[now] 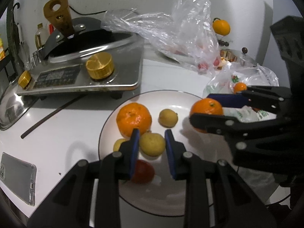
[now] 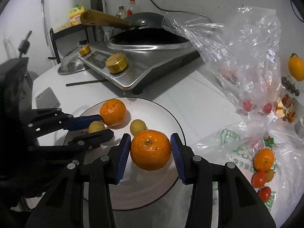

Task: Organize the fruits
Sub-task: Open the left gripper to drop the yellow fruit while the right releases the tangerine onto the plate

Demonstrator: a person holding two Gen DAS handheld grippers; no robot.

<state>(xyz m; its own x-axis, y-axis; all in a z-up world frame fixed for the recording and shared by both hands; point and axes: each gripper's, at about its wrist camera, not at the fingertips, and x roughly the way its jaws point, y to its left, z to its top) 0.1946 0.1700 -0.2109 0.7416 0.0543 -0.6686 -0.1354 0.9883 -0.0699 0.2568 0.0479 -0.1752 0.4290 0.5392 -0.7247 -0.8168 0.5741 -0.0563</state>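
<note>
A white plate [image 1: 190, 100] [image 2: 152, 110] holds a large mandarin [image 1: 134, 117] [image 2: 113, 112], a small yellow fruit [image 1: 168, 117] [image 2: 137, 127] and a red fruit [image 1: 142, 171]. My left gripper [image 1: 151, 133] [image 2: 103, 126] is shut on another small yellow fruit [image 1: 152, 144] [image 2: 96, 127], low over the plate beside the large mandarin. My right gripper [image 2: 150, 135] [image 1: 199, 106] is shut on a second mandarin [image 2: 151, 150] [image 1: 206, 112] just above the plate's right side. One more yellow fruit [image 1: 118, 144] lies partly hidden behind the left finger.
A steel cooker [image 1: 91, 76] [image 2: 144, 64] with a wok stands behind the plate. Clear plastic bags [image 1: 180, 28] [image 2: 243, 47] lie to the right, and a printed bag [image 2: 264, 161] holds a mandarin and tomatoes. A phone [image 1: 17, 178], a chopstick [image 1: 51, 115] and a pot lid [image 1: 11, 110] lie left.
</note>
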